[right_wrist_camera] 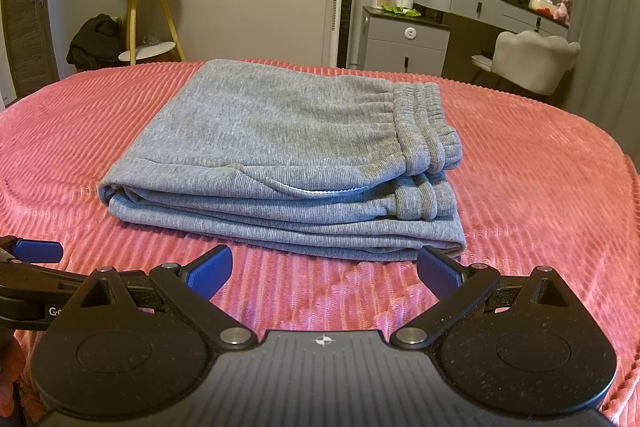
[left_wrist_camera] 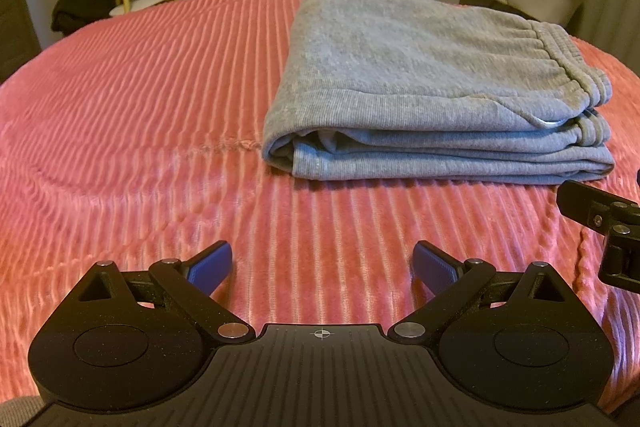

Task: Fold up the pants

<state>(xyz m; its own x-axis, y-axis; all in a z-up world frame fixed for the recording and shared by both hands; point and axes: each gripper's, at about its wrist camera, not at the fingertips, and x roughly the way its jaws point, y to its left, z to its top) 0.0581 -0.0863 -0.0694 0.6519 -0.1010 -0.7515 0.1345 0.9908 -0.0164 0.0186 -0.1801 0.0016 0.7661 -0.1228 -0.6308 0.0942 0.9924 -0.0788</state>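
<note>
Pink ribbed blanket (right_wrist_camera: 520, 187) covers the bed. Both the left gripper (left_wrist_camera: 322, 267) and right gripper (right_wrist_camera: 324, 269) (blue pads) hover spread wide, holding nothing. Past them, gray pants (right_wrist_camera: 280, 147) lie folded on the blanket.
</note>
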